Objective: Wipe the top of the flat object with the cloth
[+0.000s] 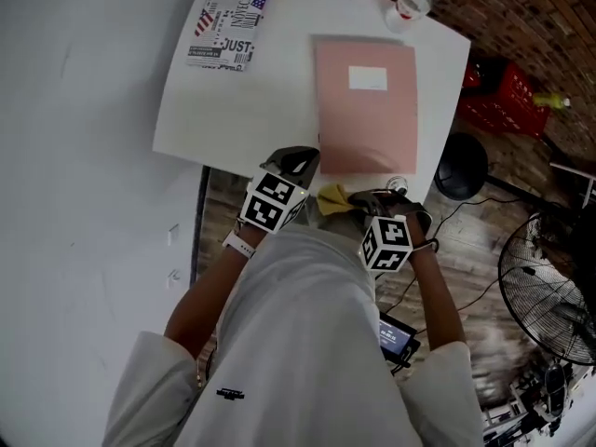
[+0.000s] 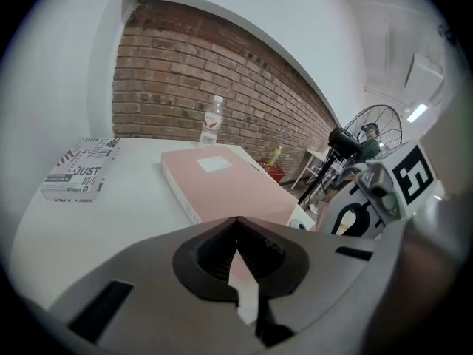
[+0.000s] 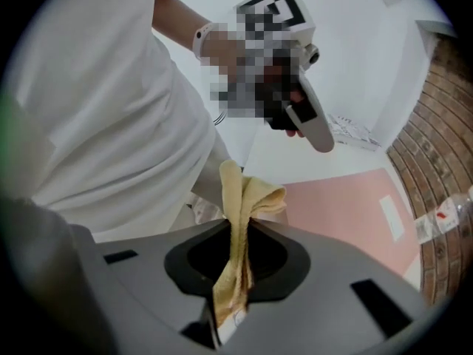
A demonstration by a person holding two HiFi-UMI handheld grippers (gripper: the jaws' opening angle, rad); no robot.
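A flat pink folder with a white label lies on the white table, reaching its near edge. My right gripper hovers just off that near edge, shut on a bunched yellow cloth. The cloth sticks up from between the jaws of the right gripper, with the folder beyond it. My left gripper is at the folder's near left corner, jaws shut and holding nothing. In the left gripper view the left gripper points across the folder.
A printed booklet lies at the table's far left and a water bottle stands at its far right corner. Off the table's right side are a black stool, a red crate and a floor fan.
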